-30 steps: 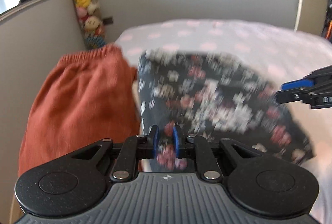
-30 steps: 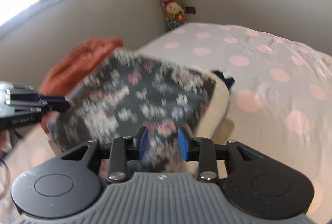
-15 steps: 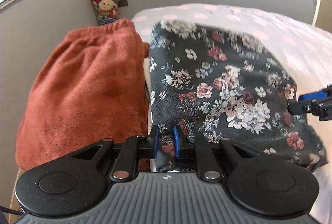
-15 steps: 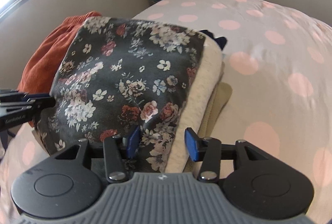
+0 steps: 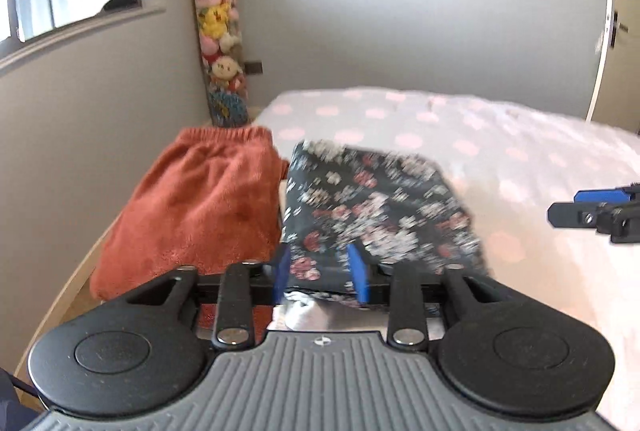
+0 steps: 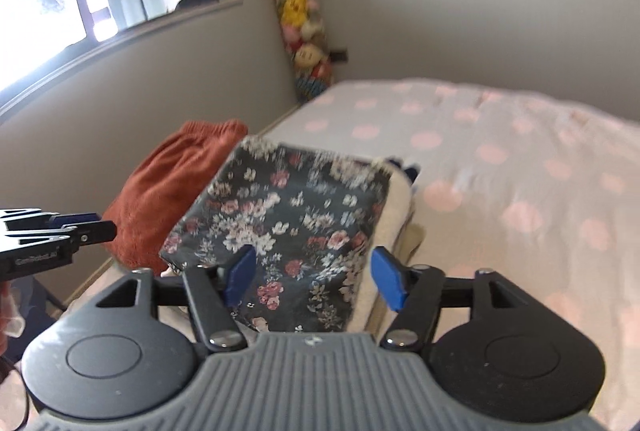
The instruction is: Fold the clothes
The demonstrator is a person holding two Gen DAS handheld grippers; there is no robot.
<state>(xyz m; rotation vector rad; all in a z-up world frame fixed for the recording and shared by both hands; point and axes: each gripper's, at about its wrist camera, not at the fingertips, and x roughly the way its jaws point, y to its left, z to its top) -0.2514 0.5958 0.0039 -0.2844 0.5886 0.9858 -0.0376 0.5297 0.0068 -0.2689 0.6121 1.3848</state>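
Each of the 2 cameras sits on a gripper and looks down along its fingers, close to the bed (image 5: 500, 151). Both see the flowery cloth (image 5: 372, 207), the red cloth (image 6: 168, 183) and the toys (image 6: 296, 11) in the corner.

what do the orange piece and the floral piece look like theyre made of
Orange garment: looks like fleece or terry, a fuzzy matte nap with a gathered elastic edge.
Floral garment: seemingly a thin, smooth printed woven or jersey, flat with crisp folded edges; motion blur leaves the weave unclear.

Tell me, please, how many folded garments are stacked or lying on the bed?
3 clearly: the rust-orange fleece garment by the wall, the dark floral garment beside it, topping a stack, and a cream garment beneath. A navy piece peeks behind; more may be hidden.
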